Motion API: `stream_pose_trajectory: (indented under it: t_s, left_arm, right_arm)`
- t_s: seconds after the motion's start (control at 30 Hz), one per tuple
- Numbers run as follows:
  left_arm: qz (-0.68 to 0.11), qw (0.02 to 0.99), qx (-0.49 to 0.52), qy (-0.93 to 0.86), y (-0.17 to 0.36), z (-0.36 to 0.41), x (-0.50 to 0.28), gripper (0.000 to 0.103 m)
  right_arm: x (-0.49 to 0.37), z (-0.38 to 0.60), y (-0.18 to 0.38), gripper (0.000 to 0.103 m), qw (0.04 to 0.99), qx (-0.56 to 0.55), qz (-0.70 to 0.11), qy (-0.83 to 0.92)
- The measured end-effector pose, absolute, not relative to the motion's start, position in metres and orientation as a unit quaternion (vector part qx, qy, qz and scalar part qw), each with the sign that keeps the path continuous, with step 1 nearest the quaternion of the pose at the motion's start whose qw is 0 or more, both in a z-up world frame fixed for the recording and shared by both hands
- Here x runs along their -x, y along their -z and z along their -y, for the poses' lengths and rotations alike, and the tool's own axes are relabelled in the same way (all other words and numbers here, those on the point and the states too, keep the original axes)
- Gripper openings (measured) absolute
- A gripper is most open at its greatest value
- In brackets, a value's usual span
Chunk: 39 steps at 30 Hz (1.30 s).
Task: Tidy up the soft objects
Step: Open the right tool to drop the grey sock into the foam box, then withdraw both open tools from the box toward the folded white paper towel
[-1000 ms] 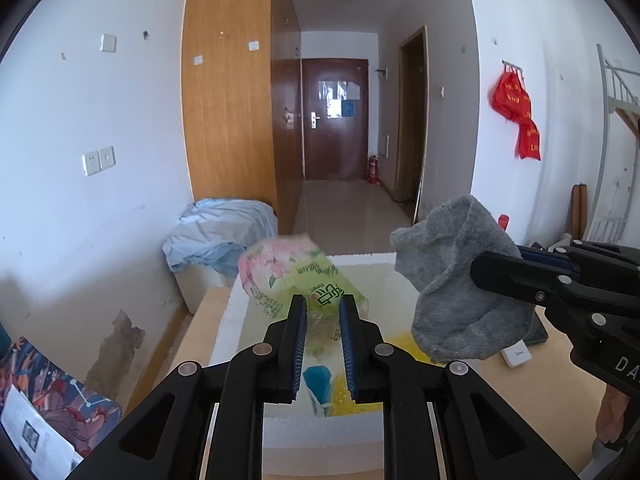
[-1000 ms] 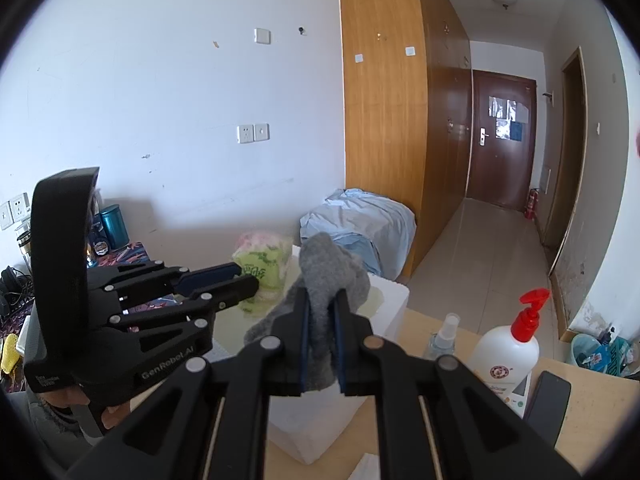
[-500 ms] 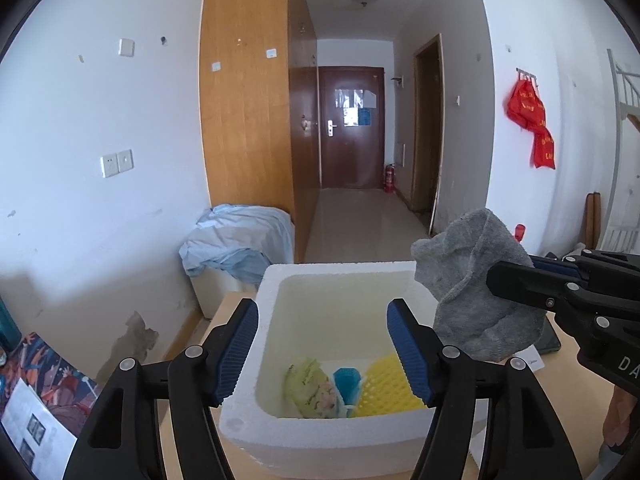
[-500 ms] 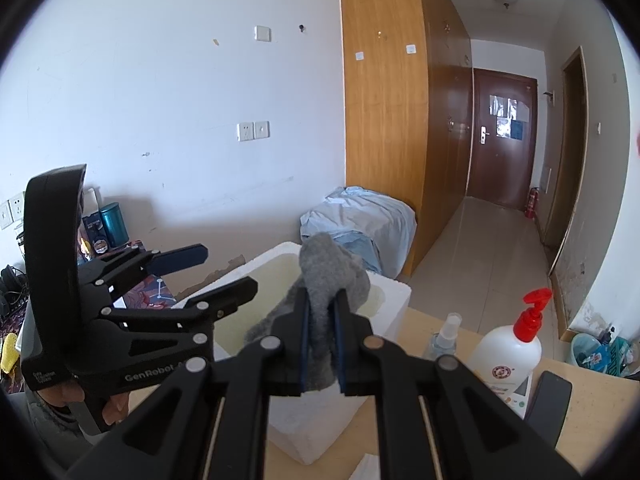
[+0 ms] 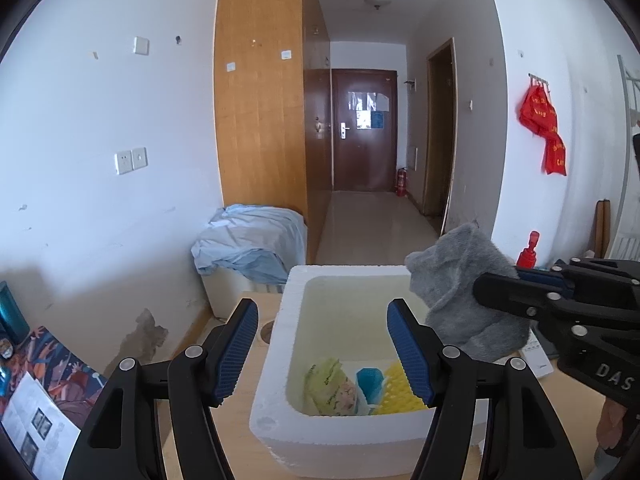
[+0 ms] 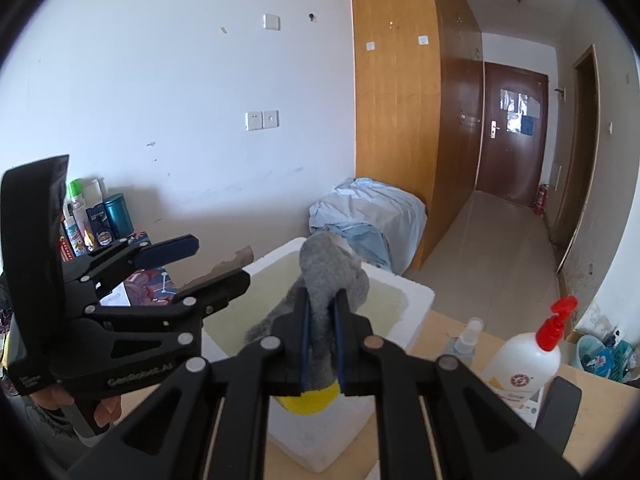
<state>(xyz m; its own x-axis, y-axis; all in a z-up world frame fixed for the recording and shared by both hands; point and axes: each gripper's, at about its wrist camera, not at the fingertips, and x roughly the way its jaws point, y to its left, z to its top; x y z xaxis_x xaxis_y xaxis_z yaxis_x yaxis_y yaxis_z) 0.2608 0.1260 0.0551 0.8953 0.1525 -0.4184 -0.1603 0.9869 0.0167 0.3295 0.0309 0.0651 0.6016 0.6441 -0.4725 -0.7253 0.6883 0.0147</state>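
A white foam box (image 5: 280,412) stands on the wooden table; it also shows in the right wrist view (image 6: 412,296). Inside lie a green-pink tissue pack (image 5: 332,386), a blue item (image 5: 370,382) and a yellow mesh piece (image 5: 400,394). My left gripper (image 5: 322,350) is open and empty above the box's near side. My right gripper (image 6: 320,312) is shut on a grey cloth (image 6: 332,272), held over the box's right rim; the cloth shows in the left wrist view (image 5: 460,296).
A white pump bottle with a red top (image 6: 528,356) and a small spray bottle (image 6: 466,336) stand right of the box. Bottles and cans (image 6: 92,220) sit at the far left. A cloth-covered bin (image 5: 248,244) stands on the floor behind the table.
My left gripper opened and let go of the tissue pack, which dropped into the foam box. The left gripper then rose a little. The right gripper held the grey cloth nearly still.
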Motion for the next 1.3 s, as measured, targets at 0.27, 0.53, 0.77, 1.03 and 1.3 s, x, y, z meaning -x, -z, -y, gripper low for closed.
stream_pose_trajectory:
  t_s: [0.27,0.53,0.77,1.03,1.3]
  left_arm:
    - [-0.215,0.973,0.01,-0.085,-0.055,-0.13,-0.257,0.068]
    - [-0.214,0.973,0.011,-0.088,-0.056,-0.131,-0.255,0.068]
    - [-0.214,0.973,0.015,-0.091,-0.055,-0.134,-0.253,0.068]
    - [-0.212,0.973,0.015,-0.086,-0.056,-0.134,-0.25,0.068]
    - [-0.209,0.975,0.016,-0.079,-0.06,-0.129,-0.235,0.068]
  right_arm:
    - [-0.332,-0.041,-0.058,0.014,0.886,0.095,-0.236,-0.387]
    - [-0.331,-0.044,-0.056,0.015,0.888,0.104,-0.236,-0.38]
    - [-0.328,-0.047,-0.058,0.057,0.892,0.1,-0.224,-0.38]
    - [-0.325,-0.042,-0.062,0.057,0.896,0.094,-0.217,-0.376]
    - [-0.313,-0.032,-0.071,0.058,0.901,0.091,-0.211,-0.368]
